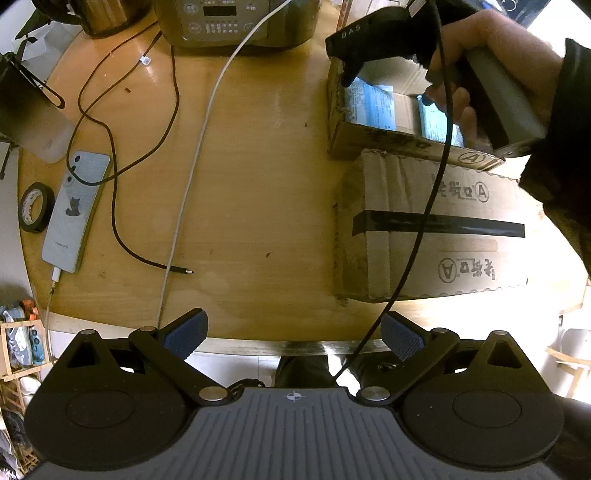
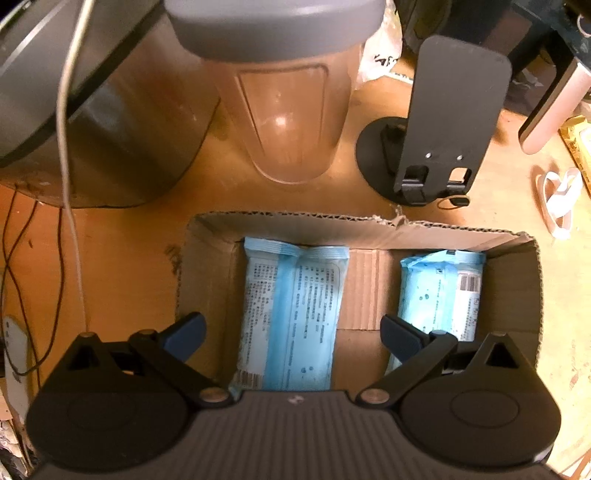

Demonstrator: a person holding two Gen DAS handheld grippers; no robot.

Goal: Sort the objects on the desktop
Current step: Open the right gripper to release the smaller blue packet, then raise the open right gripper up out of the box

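At the near edge of the wooden worktop point(image 1: 258, 184), the left gripper point(image 1: 293, 338) hovered with fingers spread wide and nothing between them. Left of it lay a phone point(image 1: 75, 210) beside a roll of black tape point(image 1: 35, 206), with dark and white cables trailing across the wood. To the right sat a taped cardboard box point(image 1: 424, 229). Beyond that, the right gripper point(image 2: 293, 336), fingers also wide and empty, hung over an open carton point(image 2: 369, 229) holding two blue wipe packs point(image 2: 291, 317). Farther off stood a cooker point(image 1: 236, 22), a lidded jar point(image 2: 284, 110) and a phone stand point(image 2: 450, 122).
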